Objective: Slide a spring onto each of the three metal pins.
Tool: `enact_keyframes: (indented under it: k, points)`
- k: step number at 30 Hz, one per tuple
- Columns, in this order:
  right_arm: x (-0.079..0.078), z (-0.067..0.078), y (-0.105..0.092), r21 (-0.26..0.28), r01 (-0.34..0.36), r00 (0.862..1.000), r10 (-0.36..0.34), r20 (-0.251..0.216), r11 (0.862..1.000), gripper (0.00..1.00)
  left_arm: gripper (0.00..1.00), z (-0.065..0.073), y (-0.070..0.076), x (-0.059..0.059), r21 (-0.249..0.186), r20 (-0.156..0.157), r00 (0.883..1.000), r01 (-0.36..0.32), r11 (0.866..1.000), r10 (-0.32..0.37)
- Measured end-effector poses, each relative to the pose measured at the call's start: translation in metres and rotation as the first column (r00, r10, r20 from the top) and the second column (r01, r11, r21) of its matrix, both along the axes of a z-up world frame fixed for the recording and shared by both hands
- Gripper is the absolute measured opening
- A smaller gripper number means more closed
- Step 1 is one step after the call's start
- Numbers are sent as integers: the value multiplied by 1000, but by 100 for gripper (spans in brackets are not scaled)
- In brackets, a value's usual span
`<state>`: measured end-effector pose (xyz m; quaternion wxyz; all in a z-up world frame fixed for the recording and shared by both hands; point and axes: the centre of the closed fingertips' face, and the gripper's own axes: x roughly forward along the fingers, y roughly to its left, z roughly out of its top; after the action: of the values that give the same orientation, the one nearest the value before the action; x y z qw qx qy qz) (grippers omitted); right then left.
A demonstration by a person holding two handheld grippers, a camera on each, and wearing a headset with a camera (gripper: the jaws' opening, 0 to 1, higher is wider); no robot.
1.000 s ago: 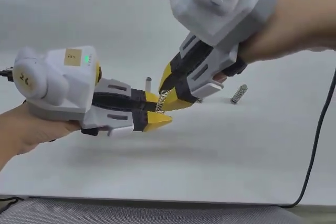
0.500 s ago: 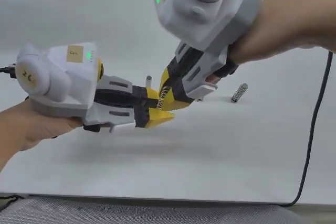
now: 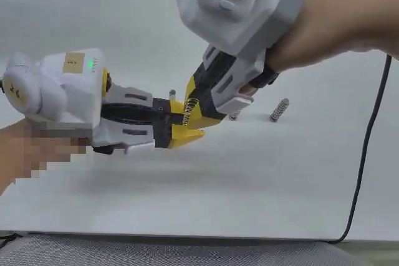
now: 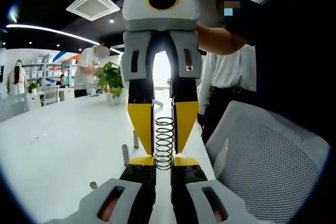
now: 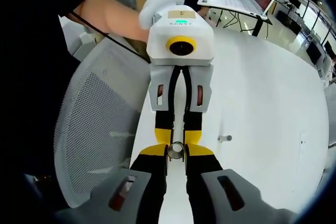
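I have the white table (image 3: 280, 179) under both tools. My right gripper (image 3: 192, 114) pinches a spring (image 3: 189, 110) lengthwise, its end meeting my left gripper (image 3: 186, 124), whose jaws sit nearly together; I cannot tell their grip. A second spring (image 3: 278, 109) lies apart. The sticker (image 3: 73, 61) print is unreadable.

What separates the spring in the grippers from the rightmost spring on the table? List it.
The held spring is off the table, clamped between yellow jaws; the table spring rests there untouched. The held spring's coils look open; the table spring looks denser. Both are small metal coils.
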<state>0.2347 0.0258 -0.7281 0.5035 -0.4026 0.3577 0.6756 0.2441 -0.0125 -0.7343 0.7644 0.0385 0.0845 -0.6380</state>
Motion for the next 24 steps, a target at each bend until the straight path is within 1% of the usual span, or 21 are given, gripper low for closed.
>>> enact_keyframes:
  k: [4, 6, 7, 9, 11, 12, 13, 14, 15, 16, 17, 20, 23, 24]
  points:
    - [0, 0, 0, -15, 11, 1000, -11, -8, 1000, 10, 1, 1, 0, 0, -5, 2, 1000, 0, 1000, 0]
    - [3, -1, 2, -26, 6, 1000, -6, 0, 1000, 9, 1, 1, 0, 1, -5, 3, 1000, -3, 1000, 3]
    - [3, -1, 2, -34, 5, 1000, -5, -2, 999, 9, 1, 1, 0, 1, -7, -2, 1000, -1, 1000, 1]
    - [3, -1, 2, -46, 3, 1000, -3, -2, 999, 9, 1, 0, -1, 1, -5, -2, 1000, -1, 1000, 1]
    - [5, -2, 2, -64, 12, 1000, -13, -8, 998, 9, 1, 0, 0, 1, -2, 0, 1000, 0, 1000, 0]
    - [6, -3, 1, -81, 30, 999, -31, -8, 996, 9, 1, 0, 0, 2, -2, -6, 1000, -5, 1000, 5]
    - [7, -4, 3, -80, 23, 1000, -24, -9, 996, 9, 1, -1, 1, 2, 0, -2, 1000, -6, 1000, 6]
    - [8, -5, 4, -81, 18, 1000, -18, -5, 997, 9, 1, -1, 1, 2, 0, -7, 1000, -8, 1000, 8]
    - [10, -6, 4, -92, 37, 999, -38, -11, 995, 9, 1, -1, 1, 3, 4, -5, 1000, -10, 1000, 10]
    - [10, -6, 4, -95, 41, 999, -43, -13, 995, 9, 1, -2, 1, 3, 8, -4, 1000, -10, 1000, 10]
    - [9, -7, 5, -88, 21, 1000, -22, -9, 996, 9, 1, -2, 1, 3, 9, -6, 1000, -8, 1000, 8]
    - [10, -8, 5, -94, 34, 999, -36, -20, 995, 8, 1, -3, 2, 2, 13, -7, 1000, -9, 1000, 9]
    - [10, -8, 5, -94, 33, 999, -35, -20, 995, 8, 1, -3, 3, 2, 11, -8, 1000, -9, 1000, 9]
    - [10, -7, 6, -91, 26, 999, -27, -16, 996, 8, 1, -3, 3, 2, 9, -13, 1000, -10, 1000, 10]
